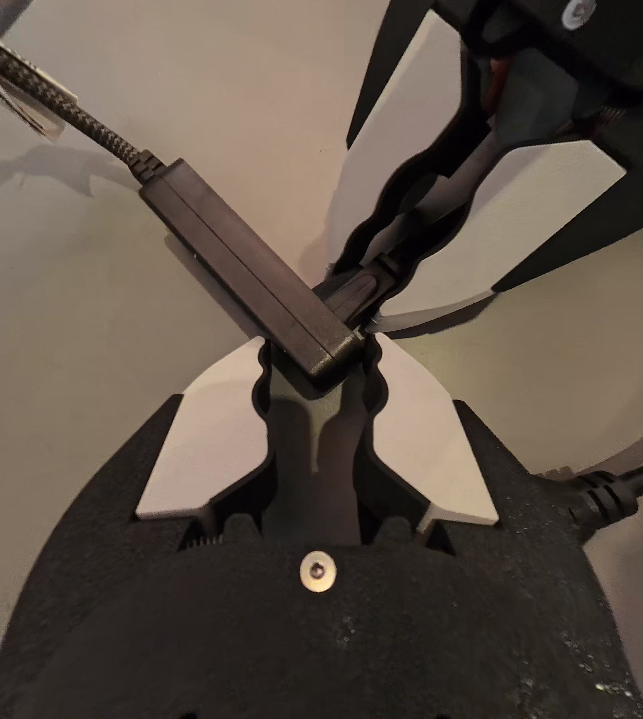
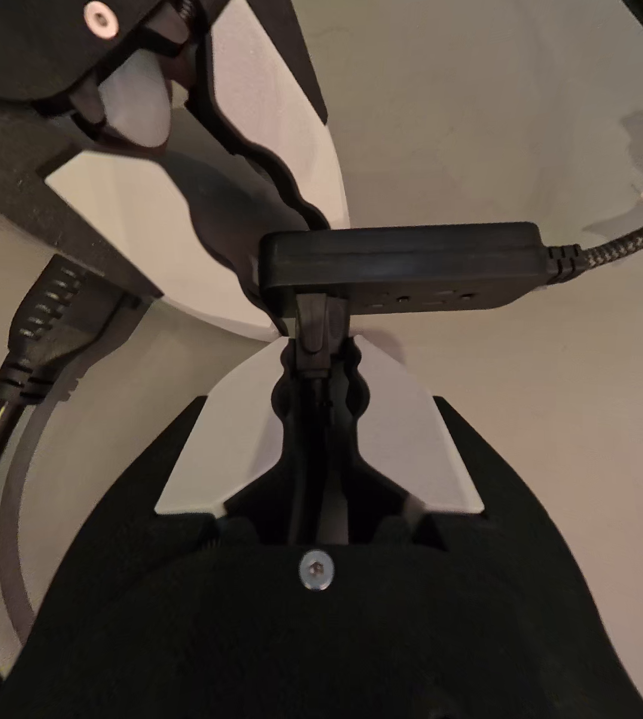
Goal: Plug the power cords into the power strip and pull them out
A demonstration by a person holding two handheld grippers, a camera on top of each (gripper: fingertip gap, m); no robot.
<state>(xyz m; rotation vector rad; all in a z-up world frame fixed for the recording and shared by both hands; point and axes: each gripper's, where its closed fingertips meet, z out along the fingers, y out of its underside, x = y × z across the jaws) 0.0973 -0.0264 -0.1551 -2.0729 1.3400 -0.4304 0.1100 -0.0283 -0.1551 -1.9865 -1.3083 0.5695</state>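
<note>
Both grippers are closed, the left gripper [image 1: 316, 350] holding the power strip [image 1: 250, 264] end and the right gripper [image 2: 318, 350] the plug [image 2: 314, 327] seated in it, so I judge a straight pull comes next.

Plain pale tabletop [image 1: 79, 311], dim warm light; kind of room unclear

Dim, warm light is falling on the pale worktop [image 1: 79, 311], leaving soft, doubled shadows lying beside the power strip [image 1: 250, 268] and far to the left. Both wide-angle views are bending straight lines near the edges. The loose plug [image 2: 47, 334] and nearby gripper bodies are showing soft blur.
</note>
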